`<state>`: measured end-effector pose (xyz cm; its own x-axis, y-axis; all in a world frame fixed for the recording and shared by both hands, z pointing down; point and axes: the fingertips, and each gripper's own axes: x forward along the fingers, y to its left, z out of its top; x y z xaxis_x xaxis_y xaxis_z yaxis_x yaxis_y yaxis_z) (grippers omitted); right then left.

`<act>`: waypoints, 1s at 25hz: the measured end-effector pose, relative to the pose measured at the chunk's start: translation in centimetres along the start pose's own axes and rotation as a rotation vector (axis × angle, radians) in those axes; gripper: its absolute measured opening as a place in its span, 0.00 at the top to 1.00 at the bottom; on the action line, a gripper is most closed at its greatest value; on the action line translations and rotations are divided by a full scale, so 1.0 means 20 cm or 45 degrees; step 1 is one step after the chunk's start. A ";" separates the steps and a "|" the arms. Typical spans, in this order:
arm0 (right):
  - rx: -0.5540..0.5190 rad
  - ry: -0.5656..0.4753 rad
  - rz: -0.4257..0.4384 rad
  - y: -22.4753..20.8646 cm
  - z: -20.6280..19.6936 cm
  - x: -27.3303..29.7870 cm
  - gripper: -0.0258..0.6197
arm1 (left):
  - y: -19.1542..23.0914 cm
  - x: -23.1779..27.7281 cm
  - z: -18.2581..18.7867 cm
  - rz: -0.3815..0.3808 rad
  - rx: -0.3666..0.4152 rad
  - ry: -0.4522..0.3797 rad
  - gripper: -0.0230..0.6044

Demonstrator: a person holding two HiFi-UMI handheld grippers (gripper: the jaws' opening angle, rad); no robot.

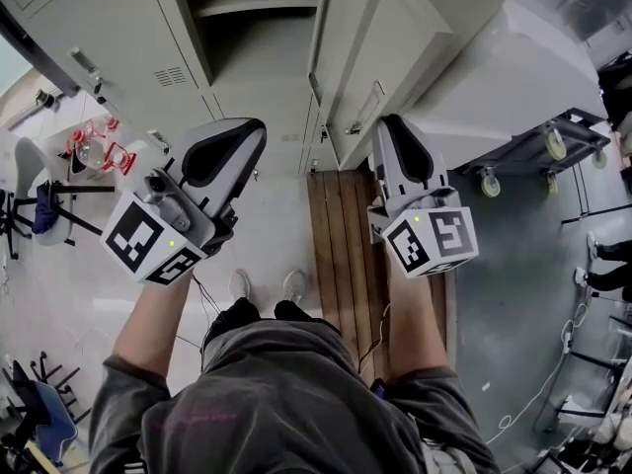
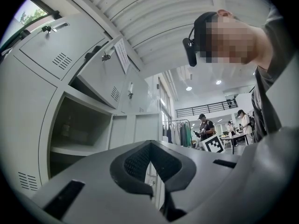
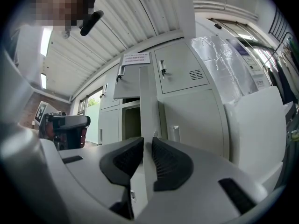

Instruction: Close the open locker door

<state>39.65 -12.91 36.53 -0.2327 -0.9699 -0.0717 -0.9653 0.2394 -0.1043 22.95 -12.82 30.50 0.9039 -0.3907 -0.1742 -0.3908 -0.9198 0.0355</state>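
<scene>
The open locker door [image 1: 383, 55] stands right of its compartment [image 1: 265, 59] (shelf [image 1: 255, 6] inside).

Grey metal locker door [image 1: 367, 67] swung open, standing outward right of open compartment [image 1: 259, 38].

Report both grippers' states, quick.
Left gripper: closed, nothing between its jaws.
Right gripper: closed on the edge of the open locker door.

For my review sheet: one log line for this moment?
left tongs shut, empty | right tongs shut on door edge | door open
</scene>
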 end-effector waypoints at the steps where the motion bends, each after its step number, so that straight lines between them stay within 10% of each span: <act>1: -0.008 0.002 0.008 0.02 0.00 0.01 0.86 | 0.01 -0.01 0.00 0.003 0.000 -0.002 0.95; 25: -0.042 0.009 0.017 0.53 -0.06 0.21 0.89 | 0.29 -0.34 0.08 -0.023 -0.027 -0.010 0.95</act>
<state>28.24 -14.50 36.37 -0.2466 -0.9669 -0.0659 -0.9654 0.2510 -0.0705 14.36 -15.42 30.33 0.9093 -0.3741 -0.1824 -0.3708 -0.9272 0.0532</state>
